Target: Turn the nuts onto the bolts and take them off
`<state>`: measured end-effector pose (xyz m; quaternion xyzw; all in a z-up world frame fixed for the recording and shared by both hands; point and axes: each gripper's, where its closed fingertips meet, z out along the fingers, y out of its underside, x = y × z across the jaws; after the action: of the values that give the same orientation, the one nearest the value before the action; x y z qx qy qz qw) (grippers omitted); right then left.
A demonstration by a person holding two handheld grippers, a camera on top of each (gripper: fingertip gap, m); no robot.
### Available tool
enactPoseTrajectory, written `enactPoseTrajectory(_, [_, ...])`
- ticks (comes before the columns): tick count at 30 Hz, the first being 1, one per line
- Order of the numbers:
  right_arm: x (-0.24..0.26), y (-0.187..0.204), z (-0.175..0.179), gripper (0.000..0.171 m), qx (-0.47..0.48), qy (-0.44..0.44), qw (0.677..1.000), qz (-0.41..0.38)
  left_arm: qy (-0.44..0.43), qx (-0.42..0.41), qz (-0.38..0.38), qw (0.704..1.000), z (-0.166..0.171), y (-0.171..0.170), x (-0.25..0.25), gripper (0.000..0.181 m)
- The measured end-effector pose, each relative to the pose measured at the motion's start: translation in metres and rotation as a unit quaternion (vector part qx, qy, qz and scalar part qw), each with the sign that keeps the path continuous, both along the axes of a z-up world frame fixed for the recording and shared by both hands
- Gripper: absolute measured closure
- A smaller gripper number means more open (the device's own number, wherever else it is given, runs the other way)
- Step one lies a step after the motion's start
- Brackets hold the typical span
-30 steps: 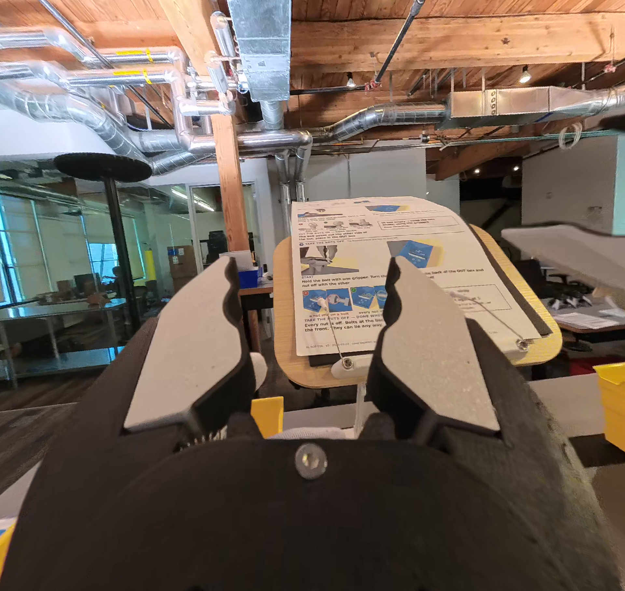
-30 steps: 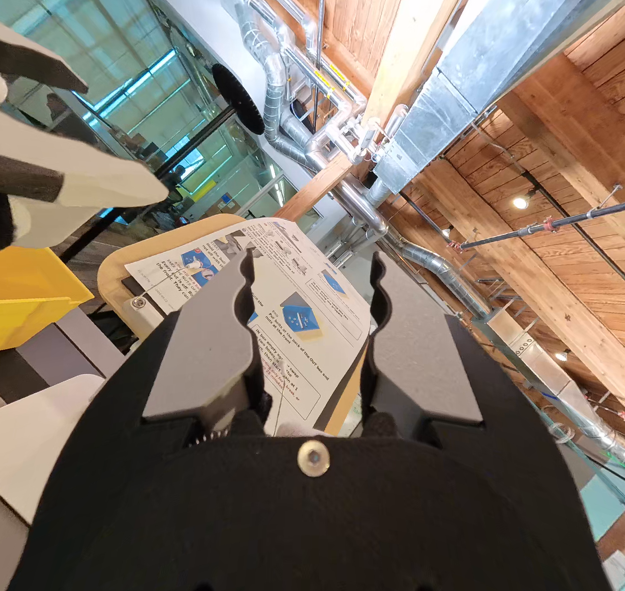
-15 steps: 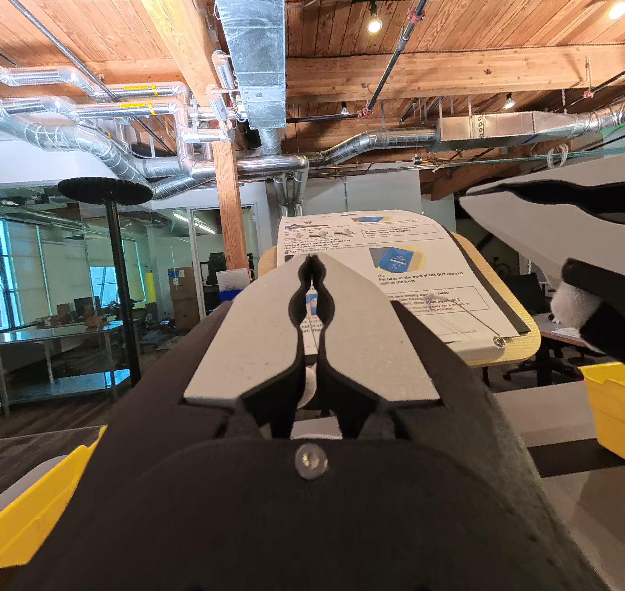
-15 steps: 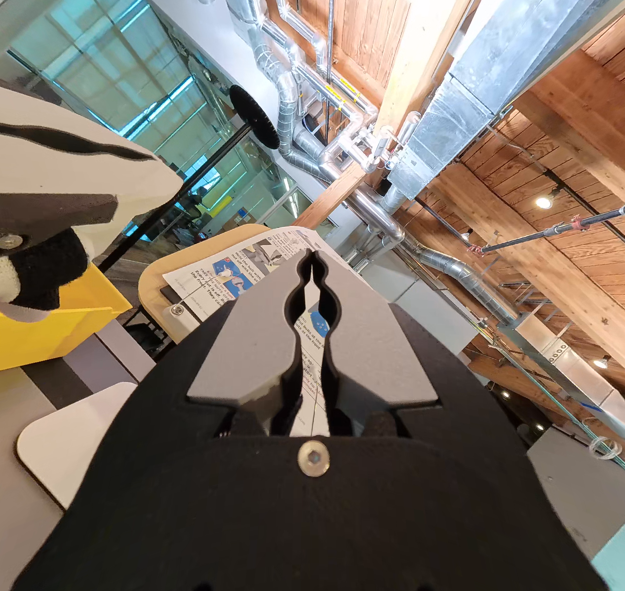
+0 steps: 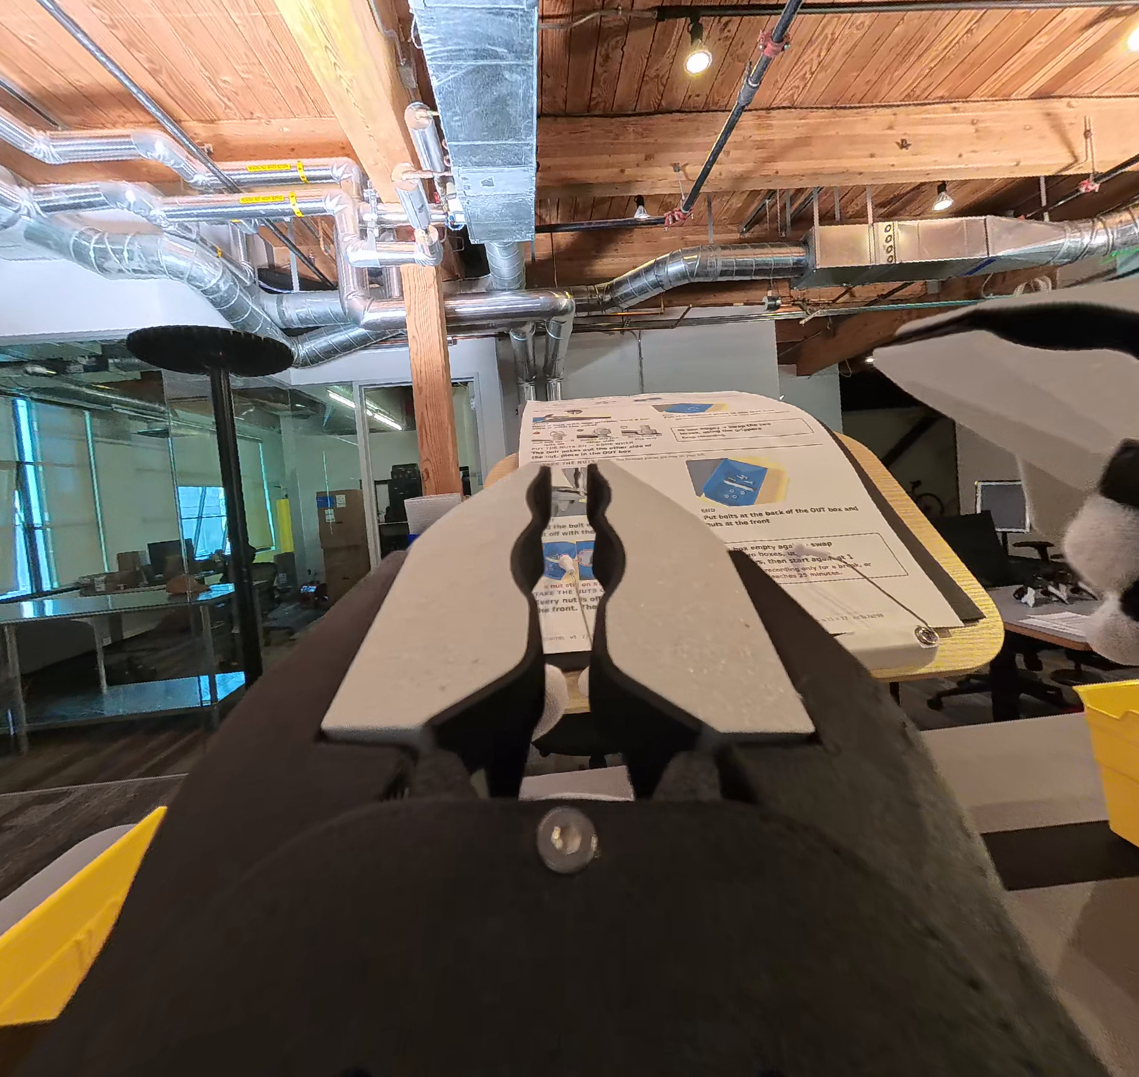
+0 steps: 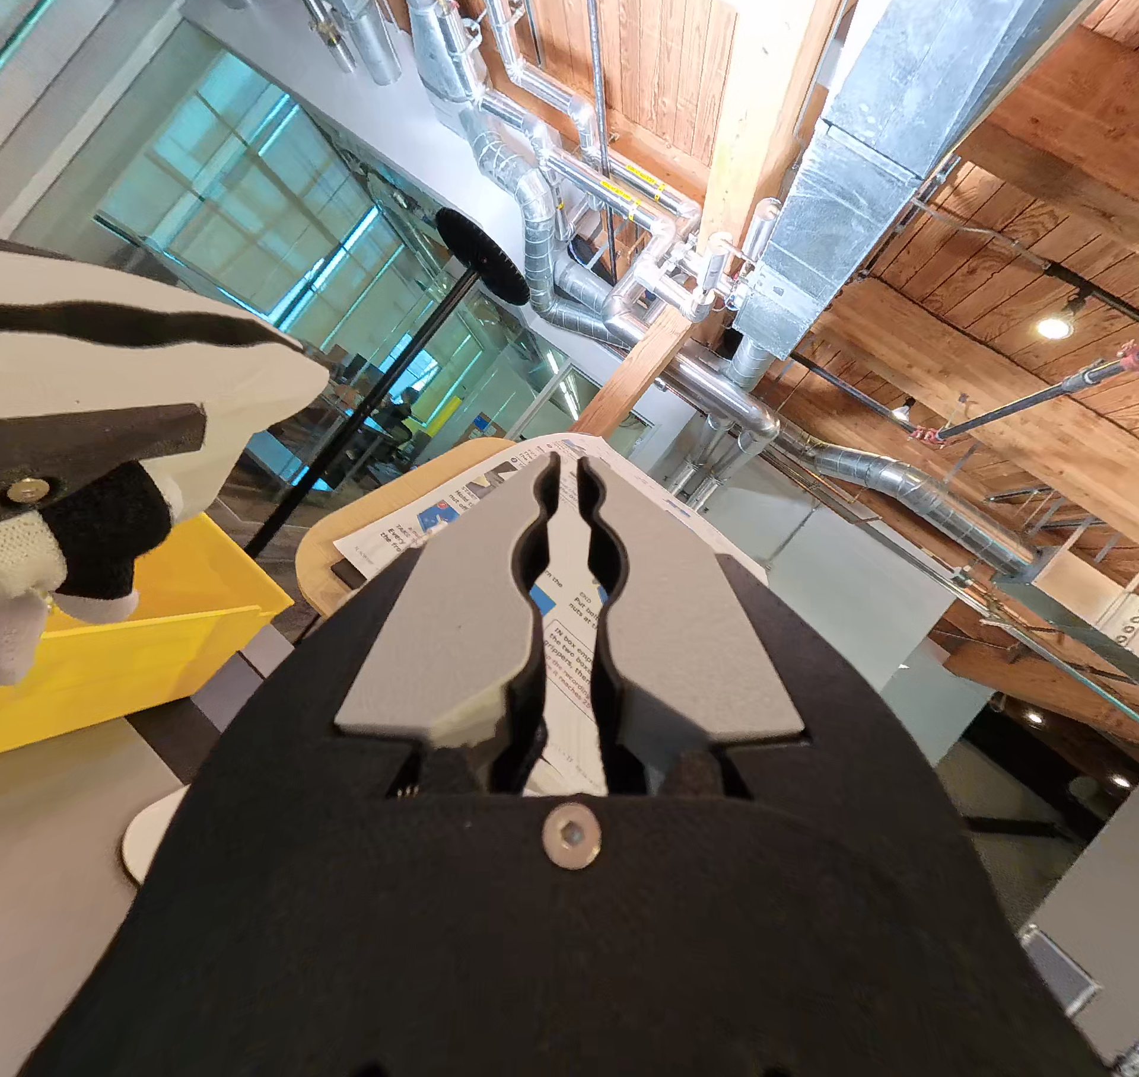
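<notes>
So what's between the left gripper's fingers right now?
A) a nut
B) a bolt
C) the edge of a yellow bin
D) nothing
D: the left gripper has a narrow gap between its fingers, through which only the instruction sheet behind shows.

Not much room straight ahead of my left gripper [image 5: 568, 487]: the tilted wooden board [image 5: 961, 610] with the instruction sheet [image 5: 770, 493] stands right in its line. My right gripper [image 6: 568, 461] points up at that same board. Yellow bins [image 6: 142, 653] flank both sides low down, and the other gripper crowds the edge of each view.
</notes>
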<state>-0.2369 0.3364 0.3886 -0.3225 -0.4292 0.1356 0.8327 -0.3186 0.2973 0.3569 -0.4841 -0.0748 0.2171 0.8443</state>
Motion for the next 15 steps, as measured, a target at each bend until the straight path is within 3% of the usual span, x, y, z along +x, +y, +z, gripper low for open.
enactPoseTrajectory(3, [0.004, 0.001, 0.004, 0.164, -0.015, 0.015, 1.000, 0.010, -0.004, 0.006, 0.000, 1.000, 0.002, -0.002, -0.002, 0.168])
enactPoseTrajectory(4, [0.006, 0.002, 0.006, 0.171, -0.020, 0.019, 1.000, 0.013, -0.004, 0.007, 0.001, 1.000, 0.003, -0.003, -0.002, 0.168])
enactPoseTrajectory(7, [0.013, 0.007, 0.012, 0.171, -0.024, 0.032, 0.999, 0.003, -0.004, 0.017, -0.004, 1.000, 0.007, -0.007, -0.002, 0.181])
enactPoseTrajectory(9, [0.018, 0.009, 0.018, 0.150, -0.017, 0.046, 0.999, -0.011, -0.010, 0.022, -0.007, 1.000, 0.009, -0.008, -0.002, 0.176])
enactPoseTrajectory(10, [0.020, 0.009, 0.021, 0.149, -0.007, 0.048, 0.999, -0.019, -0.011, 0.024, -0.007, 1.000, 0.010, -0.009, -0.002, 0.169])
enactPoseTrajectory(13, [0.029, 0.012, 0.027, 0.171, 0.036, 0.043, 0.997, -0.055, -0.019, 0.033, 0.003, 0.999, 0.009, -0.009, -0.004, 0.159])
enactPoseTrajectory(15, [0.035, 0.017, 0.030, 0.171, 0.061, 0.038, 0.994, -0.080, -0.023, 0.040, 0.007, 0.999, 0.009, -0.011, -0.005, 0.177])
